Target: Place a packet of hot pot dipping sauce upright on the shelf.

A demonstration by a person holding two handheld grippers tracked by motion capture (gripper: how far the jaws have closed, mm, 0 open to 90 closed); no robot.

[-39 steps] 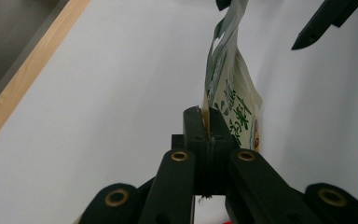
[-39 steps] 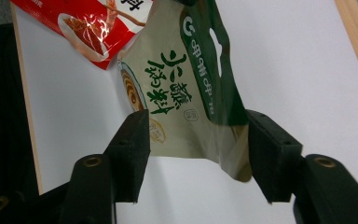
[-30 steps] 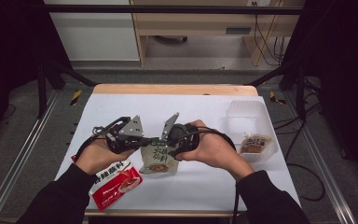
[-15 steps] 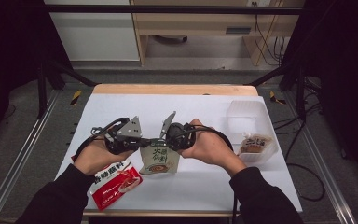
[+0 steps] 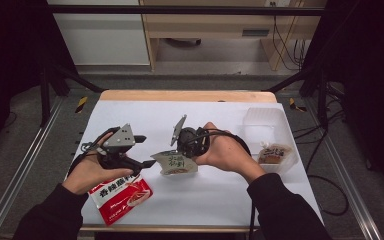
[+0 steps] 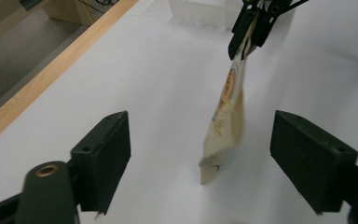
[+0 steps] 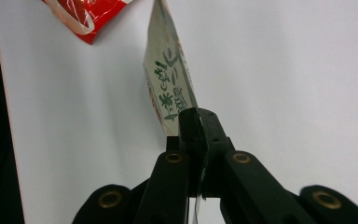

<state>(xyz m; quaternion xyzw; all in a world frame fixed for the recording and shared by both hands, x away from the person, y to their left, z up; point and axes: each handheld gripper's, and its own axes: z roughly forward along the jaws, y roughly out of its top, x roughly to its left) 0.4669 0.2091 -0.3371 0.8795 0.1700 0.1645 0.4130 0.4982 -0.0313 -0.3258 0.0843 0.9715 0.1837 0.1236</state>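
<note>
A beige sachet (image 5: 176, 163) with green lettering hangs above the white table (image 5: 220, 200), pinched at its top edge by my right gripper (image 5: 184, 153), which is shut on it. In the right gripper view the closed jaws clamp the sachet (image 7: 170, 79) edge-on at my right gripper (image 7: 198, 126). My left gripper (image 5: 145, 151) is just left of the sachet, open and apart from it. In the left gripper view the sachet (image 6: 228, 107) dangles ahead of my left gripper (image 6: 200, 144), between the two wide-spread jaws, with the other gripper (image 6: 256, 25) holding its top.
A red snack packet (image 5: 120, 193) lies flat near the front left edge; its corner (image 7: 84, 14) also appears in the right gripper view. A clear plastic box (image 5: 267, 124) stands at the right, with a brown sachet (image 5: 275, 153) in its front part.
My left gripper has let go of the beige sachet, opened and drawn back to the left. The right gripper keeps hold of the sachet, which now hangs from it alone.
</note>
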